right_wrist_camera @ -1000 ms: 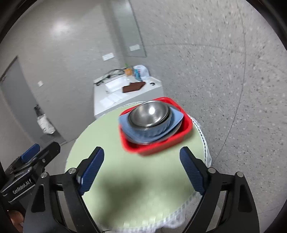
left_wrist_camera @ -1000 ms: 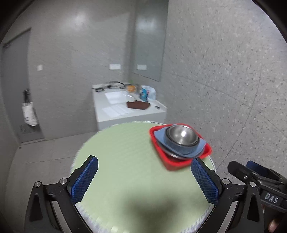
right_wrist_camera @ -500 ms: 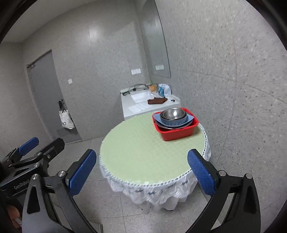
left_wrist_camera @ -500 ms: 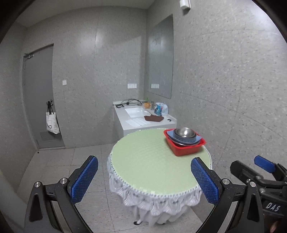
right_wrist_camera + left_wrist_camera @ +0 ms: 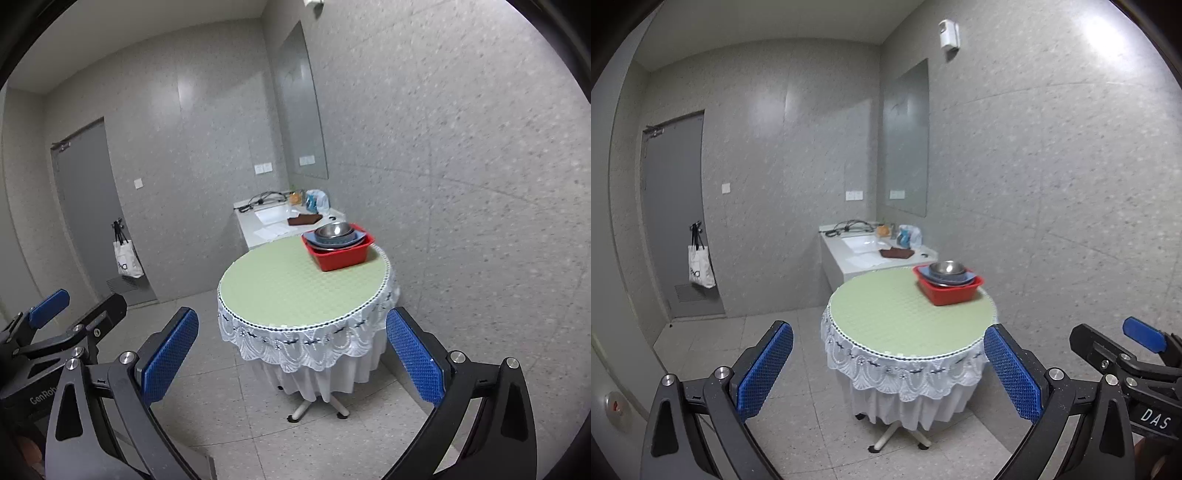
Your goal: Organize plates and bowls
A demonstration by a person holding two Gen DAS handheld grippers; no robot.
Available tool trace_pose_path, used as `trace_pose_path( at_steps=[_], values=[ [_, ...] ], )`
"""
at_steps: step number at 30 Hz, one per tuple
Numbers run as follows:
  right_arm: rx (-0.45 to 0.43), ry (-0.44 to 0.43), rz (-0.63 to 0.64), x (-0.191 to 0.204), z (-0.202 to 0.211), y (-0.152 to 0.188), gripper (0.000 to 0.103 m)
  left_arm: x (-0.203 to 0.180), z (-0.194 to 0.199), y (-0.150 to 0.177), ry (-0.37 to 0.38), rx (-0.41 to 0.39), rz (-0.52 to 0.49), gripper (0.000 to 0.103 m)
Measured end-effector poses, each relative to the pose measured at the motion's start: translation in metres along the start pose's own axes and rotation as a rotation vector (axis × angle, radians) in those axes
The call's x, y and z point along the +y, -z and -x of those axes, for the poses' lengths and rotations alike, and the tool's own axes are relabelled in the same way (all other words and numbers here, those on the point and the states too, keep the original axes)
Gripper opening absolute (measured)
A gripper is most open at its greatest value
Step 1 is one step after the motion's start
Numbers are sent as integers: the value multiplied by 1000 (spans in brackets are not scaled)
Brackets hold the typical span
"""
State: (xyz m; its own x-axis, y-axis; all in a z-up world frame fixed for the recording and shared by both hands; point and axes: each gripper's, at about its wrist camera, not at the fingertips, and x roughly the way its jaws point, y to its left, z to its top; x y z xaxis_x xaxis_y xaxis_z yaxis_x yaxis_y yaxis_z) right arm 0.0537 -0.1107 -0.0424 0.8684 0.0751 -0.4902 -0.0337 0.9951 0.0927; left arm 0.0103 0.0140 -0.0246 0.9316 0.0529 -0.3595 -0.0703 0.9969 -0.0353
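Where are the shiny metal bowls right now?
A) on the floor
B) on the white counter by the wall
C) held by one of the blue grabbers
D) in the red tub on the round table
D: the metal bowls sit stacked on a blue dish inside the red tub on the round table; both grippers are open and hold nothing.

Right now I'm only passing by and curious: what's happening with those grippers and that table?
Nothing is being handled. The left gripper and right gripper are both open and empty, held well back from the round table. On the table's far side sits a red tub holding a blue dish with a metal bowl nested on top. The stacking looks done.
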Motion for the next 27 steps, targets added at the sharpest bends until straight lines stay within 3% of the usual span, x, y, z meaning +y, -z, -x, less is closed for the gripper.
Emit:
trace_pose_path(
  at_steps=[5,12,18,27],
  values=[
    [-46,22,13,-8,39,2,103,-12,59,12,17,-36,-10,102],
    [-55,14,22,-28,72,4,103,-26,87,22,50,-48,12,102],
    [-78,32,26,-44,92,5,103,-26,98,20,81,-38,14,102],
    [-95,53,11,-54,99,6,103,-20,70,0,103,-34,-11,102]
  ],
)
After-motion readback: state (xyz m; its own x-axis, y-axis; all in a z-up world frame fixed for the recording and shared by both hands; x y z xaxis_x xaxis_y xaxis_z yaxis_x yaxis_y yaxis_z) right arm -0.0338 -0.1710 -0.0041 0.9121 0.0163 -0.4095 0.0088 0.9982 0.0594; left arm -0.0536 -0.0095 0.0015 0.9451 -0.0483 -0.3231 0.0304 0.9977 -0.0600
